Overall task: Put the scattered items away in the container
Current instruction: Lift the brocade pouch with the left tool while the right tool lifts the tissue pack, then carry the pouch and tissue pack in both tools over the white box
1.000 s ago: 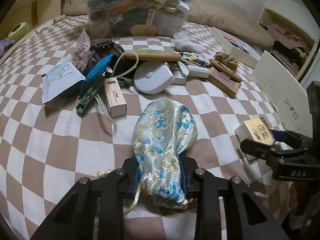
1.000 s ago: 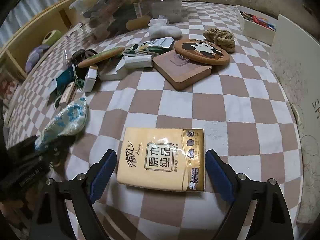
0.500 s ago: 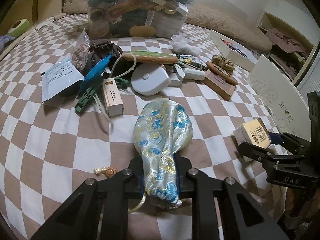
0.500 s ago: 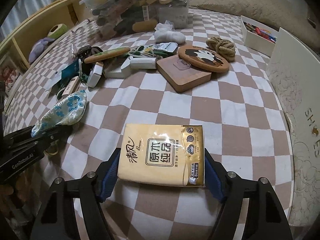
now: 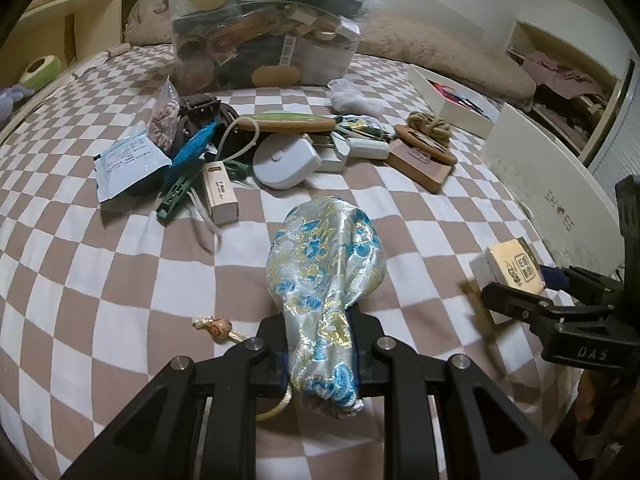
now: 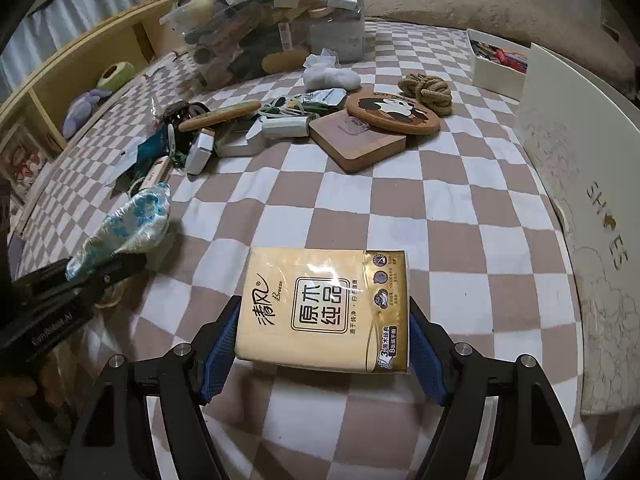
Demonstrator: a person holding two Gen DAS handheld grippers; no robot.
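Left wrist view: left gripper [image 5: 322,354], jaws clamped on brocade pouch [image 5: 326,264] above checkered bed [image 5: 100,280].
Right wrist view: right gripper [image 6: 324,348], jaws clamped on tissue pack [image 6: 326,308].
Container [image 5: 264,44]: far end of bed.

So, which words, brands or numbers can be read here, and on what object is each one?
"清风", "原木纯品": tissue pack.
"SHOES": white box lid.
"DAS": right gripper body.
"GenRobot.AI": left gripper body, partly blurred.
Small print on tissue pack, sachet, wooden box: unreadable.
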